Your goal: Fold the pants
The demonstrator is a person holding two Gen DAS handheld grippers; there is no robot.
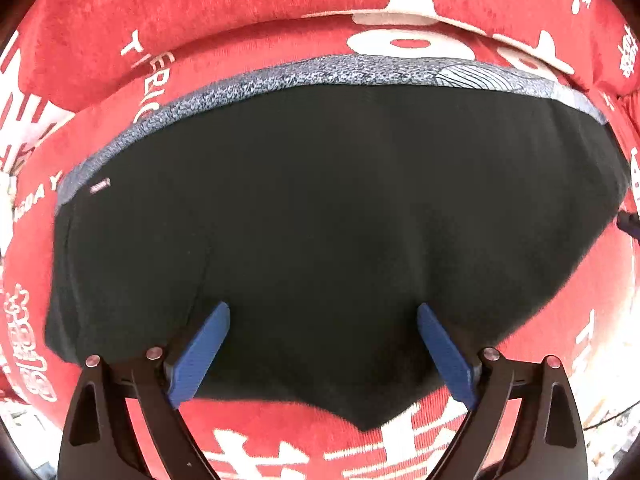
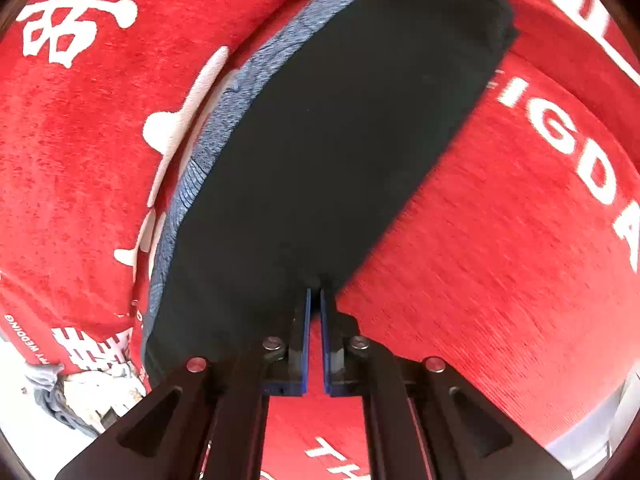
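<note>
the soft, limp black pants [image 1: 320, 208] lie folded on the red blanket [image 1: 200, 8], the right gripper [image 2: 315, 300] pinching their near corner, the left gripper [image 1: 323, 316] spread above; best gripped at edges.

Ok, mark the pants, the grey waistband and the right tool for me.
pants [image 1: 320, 208], left wrist view, middle of black fabric
waistband [image 1: 280, 76], left wrist view, grey speckled strip
right tool [image 2: 315, 294], right wrist view, between fingertips pinching the pants

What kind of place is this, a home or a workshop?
Probably a home, maybe a bed or sofa: the black pants lie on a soft red blanket printed with wedding characters, and other crumpled clothes sit at its edge.
</note>
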